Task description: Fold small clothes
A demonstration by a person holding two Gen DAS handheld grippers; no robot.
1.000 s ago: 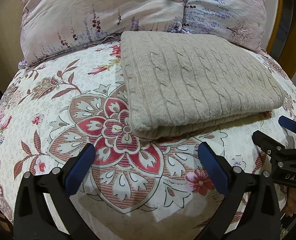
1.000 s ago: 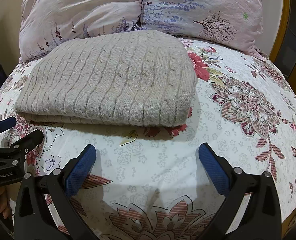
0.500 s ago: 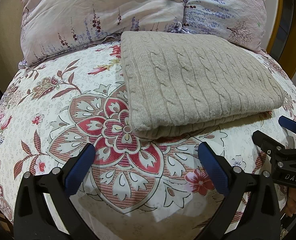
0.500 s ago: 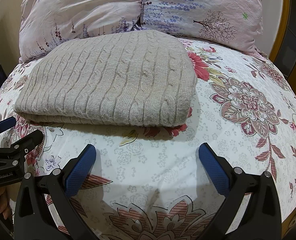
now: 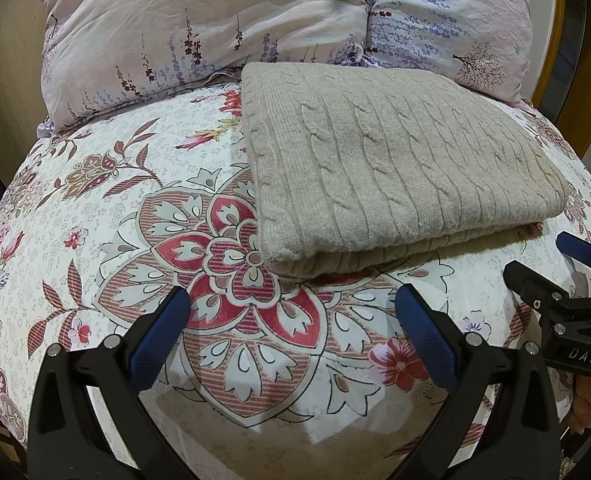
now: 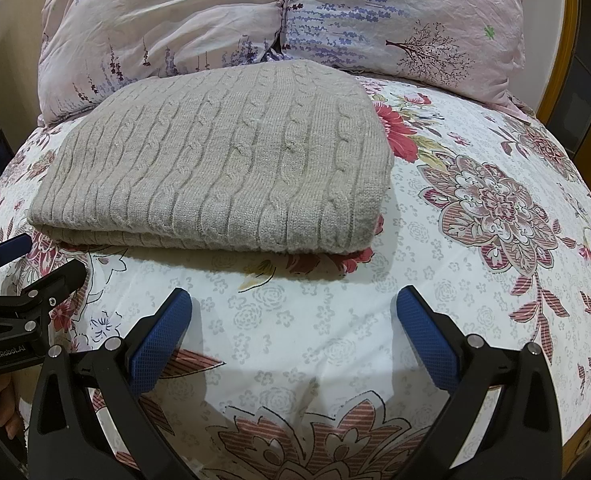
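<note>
Fingers (image 5: 157, 344) of the left gripper (image 5: 291, 332) are standing spread wide and empty over the floral bedsheet (image 5: 107, 216), and the right gripper (image 6: 293, 332) is hovering likewise, its fingers (image 6: 427, 340) parted around nothing. Between and beyond them, the beige cable-knit sweater (image 6: 223, 168) is lying on the bed as a neat layered rectangle, its far edge near the pillows (image 6: 167, 24). It is looking close to finished. If another fold is wanted, each gripper should be pinching a near corner through all layers, lifting evenly and laying it over squarely, so the stack is not skewing.
</note>
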